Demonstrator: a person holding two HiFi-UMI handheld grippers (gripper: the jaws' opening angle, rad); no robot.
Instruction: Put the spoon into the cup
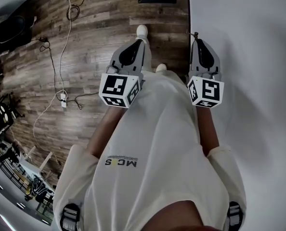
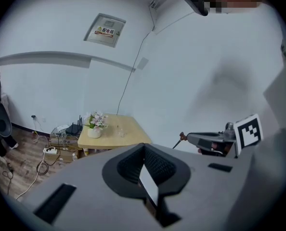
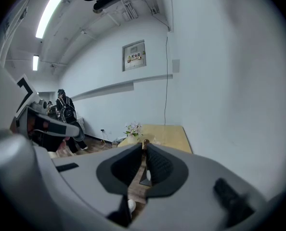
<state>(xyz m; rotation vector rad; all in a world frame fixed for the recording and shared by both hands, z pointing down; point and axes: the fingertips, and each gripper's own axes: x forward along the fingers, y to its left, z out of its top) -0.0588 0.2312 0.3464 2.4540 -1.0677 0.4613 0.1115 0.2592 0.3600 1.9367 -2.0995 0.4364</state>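
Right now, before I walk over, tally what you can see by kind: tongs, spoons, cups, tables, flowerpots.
Tongs: 2, left tongs and right tongs
Spoon: 1, pinched in the right tongs
Clear cup: 1, small, on the table
Table: 1
Flowerpot: 1
Total: 6

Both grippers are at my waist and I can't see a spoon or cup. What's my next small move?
Probably walk toward the wooden table with the flower pot. The left gripper and right gripper are both shut and empty, held by your body over the floor, and the table stands well off by the wall. No spoon or cup shows from here.
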